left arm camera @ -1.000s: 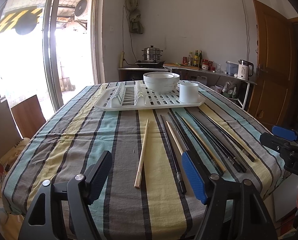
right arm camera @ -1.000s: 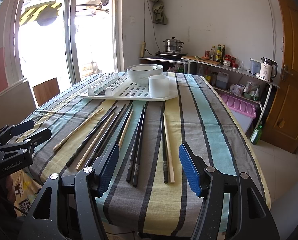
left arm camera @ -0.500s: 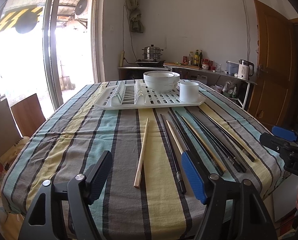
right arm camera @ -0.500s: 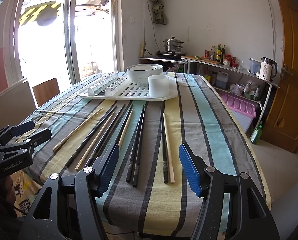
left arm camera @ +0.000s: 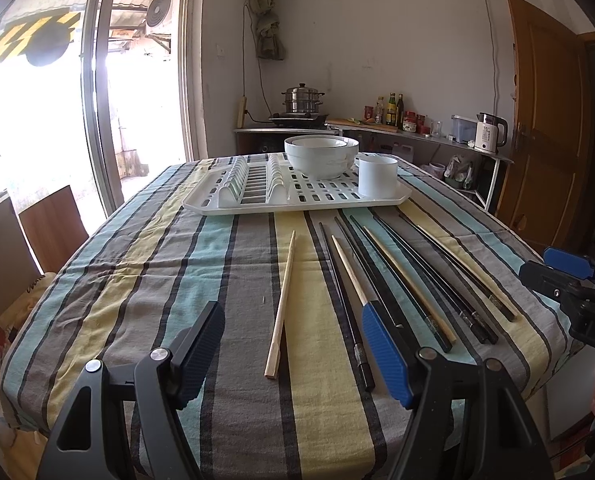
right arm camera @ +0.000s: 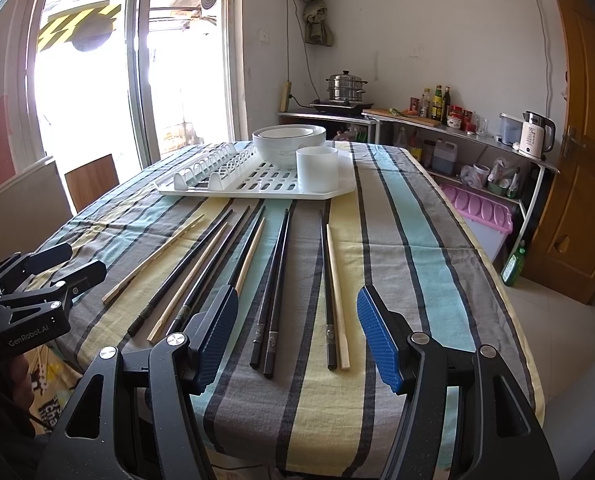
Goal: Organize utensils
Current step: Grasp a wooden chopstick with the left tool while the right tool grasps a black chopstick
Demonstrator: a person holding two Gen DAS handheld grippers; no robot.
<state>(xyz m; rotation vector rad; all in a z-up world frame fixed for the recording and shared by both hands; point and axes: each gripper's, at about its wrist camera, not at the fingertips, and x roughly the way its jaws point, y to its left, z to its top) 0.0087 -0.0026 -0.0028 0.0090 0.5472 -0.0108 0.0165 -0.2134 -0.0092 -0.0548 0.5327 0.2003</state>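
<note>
Several black and pale wooden chopsticks lie lengthwise on a striped tablecloth (left arm camera: pixel 145 280). One wooden chopstick (left arm camera: pixel 281 308) lies apart at the left of the row; a black one (left arm camera: pixel 345 300) is beside it. In the right wrist view a black pair (right arm camera: pixel 273 292) and a black-and-wood pair (right arm camera: pixel 331 292) lie just ahead. My left gripper (left arm camera: pixel 293 348) hovers open above the near table edge, nothing between its fingers. My right gripper (right arm camera: pixel 297 336) is open too, empty, over the near edge. Behind the chopsticks sits a white drying rack (left arm camera: pixel 297 196) with a white cup (left arm camera: pixel 377 176).
Stacked white bowls (left arm camera: pixel 321 156) rest on the rack. Wooden chairs (left arm camera: pixel 49 228) stand at the table's left side. A counter with a steamer pot (left arm camera: pixel 302 98), bottles and a kettle (left arm camera: pixel 489 132) runs along the back wall. A wooden door (right arm camera: pixel 577 152) is at right.
</note>
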